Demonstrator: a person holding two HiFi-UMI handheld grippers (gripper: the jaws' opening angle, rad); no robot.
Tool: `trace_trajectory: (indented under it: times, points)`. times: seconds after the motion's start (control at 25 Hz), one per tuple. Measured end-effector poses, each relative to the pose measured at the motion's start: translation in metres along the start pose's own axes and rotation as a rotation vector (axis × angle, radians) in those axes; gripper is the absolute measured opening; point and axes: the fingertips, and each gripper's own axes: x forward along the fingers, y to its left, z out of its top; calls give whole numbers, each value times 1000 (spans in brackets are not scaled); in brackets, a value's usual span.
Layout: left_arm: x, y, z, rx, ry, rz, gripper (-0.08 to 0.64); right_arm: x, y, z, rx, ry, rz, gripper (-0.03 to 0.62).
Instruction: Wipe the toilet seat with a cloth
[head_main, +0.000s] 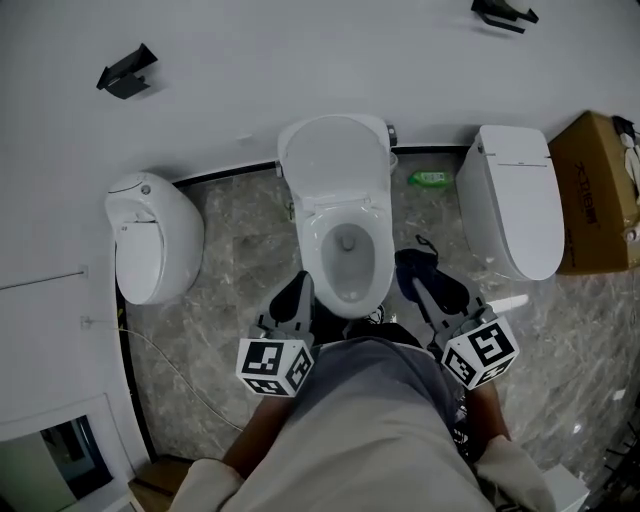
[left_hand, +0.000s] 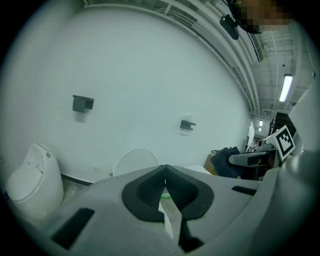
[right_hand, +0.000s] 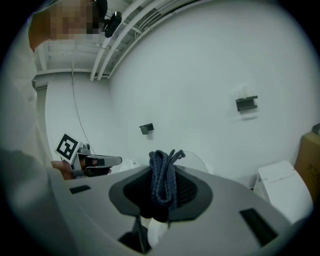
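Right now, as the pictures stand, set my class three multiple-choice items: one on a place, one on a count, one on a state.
1. Where is the green bottle?
A. On the floor between the middle toilet and the right toilet.
B. On a windowsill.
C. In the middle bowl.

2. How many toilets show in the head view?
A. Two.
B. Three.
C. Four.

3. The right gripper is:
A. open and empty.
B. shut and empty.
C. shut on the dark blue cloth.

Answers: 1 A, it lies on the floor between them. 2 B, a left toilet stands beside those two. 3 C, its jaws pinch the cloth.
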Motion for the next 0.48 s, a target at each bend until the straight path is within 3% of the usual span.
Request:
trace_trajectory:
  times: [0.28, 0.48]
  points:
    - [-11, -8, -6, -41, 24, -19, 9, -16, 3, 4, -57, 0, -37, 77]
    - [-8, -20, -7, -3, 43, -42, 9, -22, -4, 1, -36, -6, -58, 77]
